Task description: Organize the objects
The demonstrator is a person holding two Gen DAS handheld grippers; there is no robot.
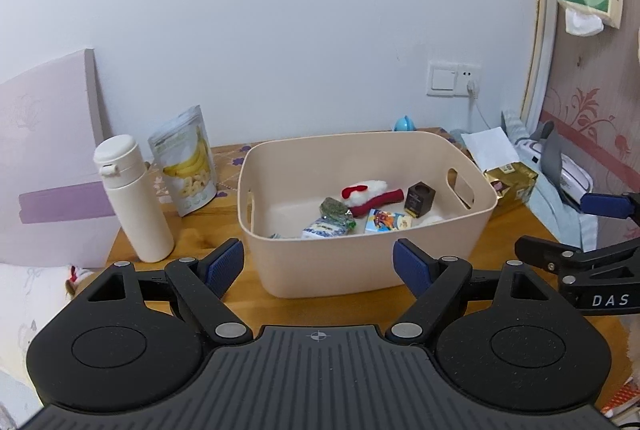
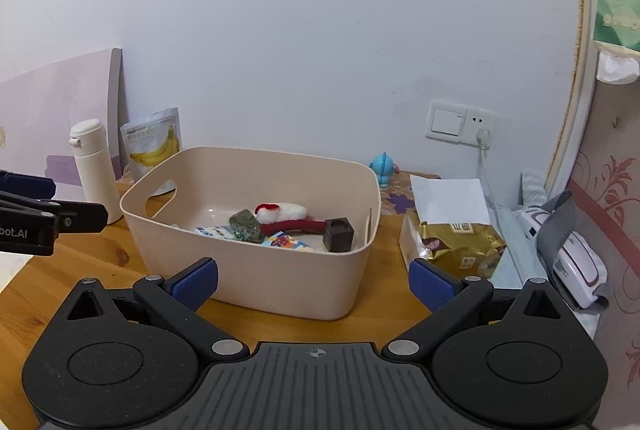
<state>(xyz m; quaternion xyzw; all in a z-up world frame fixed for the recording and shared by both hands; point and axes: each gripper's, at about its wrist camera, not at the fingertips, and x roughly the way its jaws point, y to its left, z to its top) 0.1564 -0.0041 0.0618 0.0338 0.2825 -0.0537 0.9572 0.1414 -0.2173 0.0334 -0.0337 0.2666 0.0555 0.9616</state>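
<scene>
At centre frame in both wrist views, the beige bin (image 1: 360, 254) sits on the wooden table (image 1: 192, 230), holding a red-and-white plush (image 1: 370, 196), a dark cube (image 1: 419, 199) and small packets. My left claw (image 1: 318, 264) and right claw (image 2: 314, 282) are both spread wide and empty, low in frame before the bin. Left of the bin stand a white bottle (image 1: 130, 198) and a banana-chip pouch (image 1: 186, 160); a gold bag (image 2: 460, 242) lies to its right.
</scene>
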